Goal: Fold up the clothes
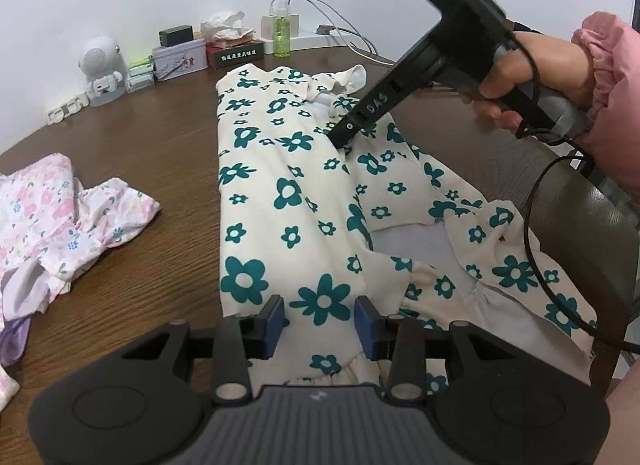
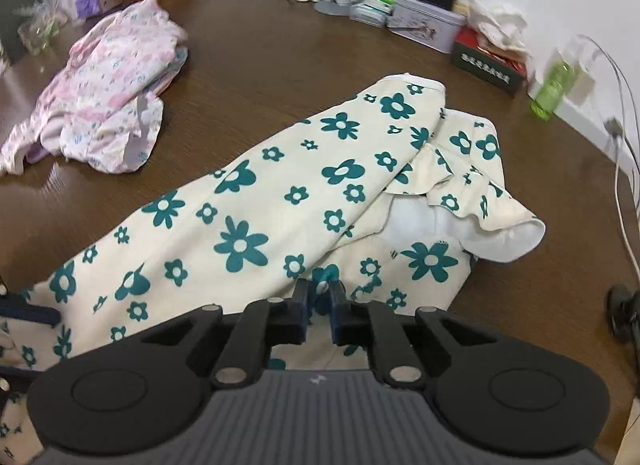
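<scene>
A cream dress with teal flowers (image 1: 288, 201) lies lengthwise on the brown table (image 1: 160, 145), its left side folded over and its white lining showing on the right. My left gripper (image 1: 321, 319) sits at the near hem, blue pads (image 1: 276, 317) well apart with flat cloth beneath them. My right gripper (image 1: 345, 147), held by a hand in a pink sleeve (image 1: 540, 69), points down at the dress's middle. In the right wrist view its jaws (image 2: 319, 301) stand almost together, pinching a bunched bit of the dress (image 2: 248, 201).
A crumpled pink floral garment (image 1: 60, 217) (image 2: 112, 105) lies to the left. Along the back wall stand a white robot figure (image 1: 102, 69), a tin box (image 1: 180, 61), a green bottle (image 1: 282, 31) and cables (image 1: 352, 37). A black cable (image 1: 532, 225) hangs over the dress's right side.
</scene>
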A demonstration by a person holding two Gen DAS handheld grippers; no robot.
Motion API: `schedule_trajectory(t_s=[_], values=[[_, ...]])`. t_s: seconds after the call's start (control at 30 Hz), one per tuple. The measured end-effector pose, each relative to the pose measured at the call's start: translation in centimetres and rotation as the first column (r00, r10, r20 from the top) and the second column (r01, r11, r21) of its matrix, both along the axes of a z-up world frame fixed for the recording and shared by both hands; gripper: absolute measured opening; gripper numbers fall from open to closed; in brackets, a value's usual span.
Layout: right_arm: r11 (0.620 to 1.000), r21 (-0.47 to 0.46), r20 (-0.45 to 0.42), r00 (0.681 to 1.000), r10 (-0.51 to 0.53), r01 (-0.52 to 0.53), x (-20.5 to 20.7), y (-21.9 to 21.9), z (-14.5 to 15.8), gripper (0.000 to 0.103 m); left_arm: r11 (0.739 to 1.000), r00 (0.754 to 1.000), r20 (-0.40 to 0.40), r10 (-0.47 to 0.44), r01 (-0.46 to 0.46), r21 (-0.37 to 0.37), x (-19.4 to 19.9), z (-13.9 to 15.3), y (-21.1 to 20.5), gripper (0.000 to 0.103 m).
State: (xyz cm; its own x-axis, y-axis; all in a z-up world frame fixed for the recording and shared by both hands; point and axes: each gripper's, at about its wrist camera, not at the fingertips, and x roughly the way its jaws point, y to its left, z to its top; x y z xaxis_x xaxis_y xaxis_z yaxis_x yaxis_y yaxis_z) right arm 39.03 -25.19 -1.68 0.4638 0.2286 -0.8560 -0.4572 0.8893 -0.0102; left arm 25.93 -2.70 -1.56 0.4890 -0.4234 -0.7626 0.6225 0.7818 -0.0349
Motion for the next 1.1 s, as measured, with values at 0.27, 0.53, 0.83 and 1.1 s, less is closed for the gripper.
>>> schedule_trajectory(t_s=[0.27,0.53,0.83,1.1], values=[[0.939,0.328,0.056,0.991,-0.123,0.098,-5.0,-3.1,5.5,0.048,1.0,1.0,-0.009,0.016,-0.016,0.001,-0.6,0.2,-0.2,0.044],[0.901,0.394,0.056,0.973,-0.224,0.185,-12.7,-7.5,6.8,0.06,0.995,0.992,0.103,-0.072,0.064,0.08,-2.0,0.4,-2.3,0.038],[0.892,0.358,0.025,0.952,-0.306,0.277,-21.5,-8.9,3.2,0.066,1.0,0.997,0.081,0.0,0.002,-0.014,-3.1,4.2,0.6,0.048],[0.867,0.398,-0.006,0.946,-0.323,0.299,-25.9,-7.5,0.5,0.067,0.996,0.996,0.071,0.06,-0.064,0.066,-6.6,4.3,6.0,0.043]])
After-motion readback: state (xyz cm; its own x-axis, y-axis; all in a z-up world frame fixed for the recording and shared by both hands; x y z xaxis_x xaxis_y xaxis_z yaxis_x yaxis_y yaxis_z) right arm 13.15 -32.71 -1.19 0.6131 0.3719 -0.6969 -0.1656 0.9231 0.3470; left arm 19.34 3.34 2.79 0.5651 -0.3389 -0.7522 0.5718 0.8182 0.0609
